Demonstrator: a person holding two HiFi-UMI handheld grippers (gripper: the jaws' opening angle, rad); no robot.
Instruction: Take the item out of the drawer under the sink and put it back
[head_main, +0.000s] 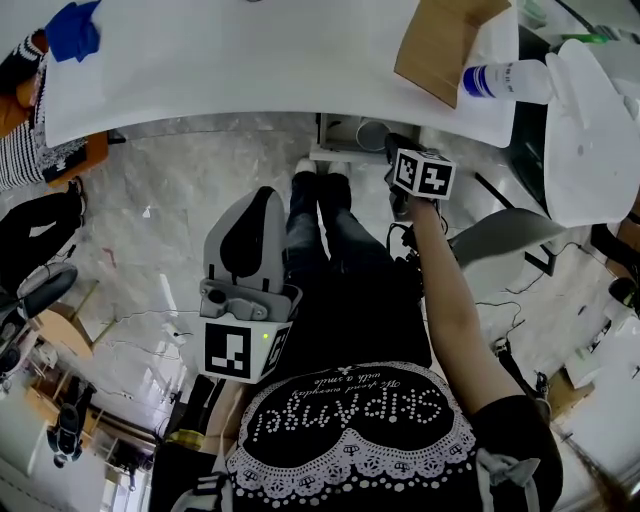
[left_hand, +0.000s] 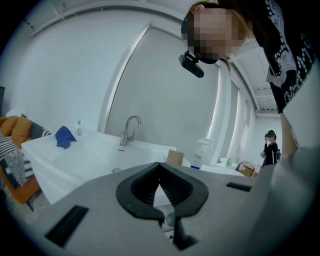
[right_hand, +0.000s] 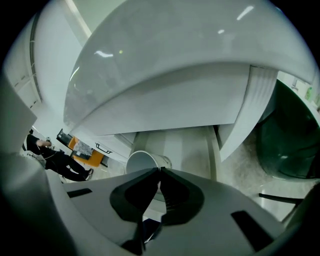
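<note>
light: bright, even | edges: fisheye-bent, dark corners | focus: perhaps soft nearby

Cloth (head_main: 73, 30) on counter's (head_main: 250, 70) left end, box (head_main: 445, 45) on right end, bottle (head_main: 505, 80) just right of box, cup (head_main: 372, 133) below counter edge

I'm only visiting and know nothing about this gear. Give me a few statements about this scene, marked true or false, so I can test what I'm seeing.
1. A blue cloth lies on the white counter. True.
2. The left hand-held gripper has its jaws wide open. False: its jaws are together, with nothing between them.
3. A white cup shows below the sink, just beyond the right hand-held gripper. True.
4. The cardboard box stands on the floor. False: it rests on the counter, next to a bottle.
</note>
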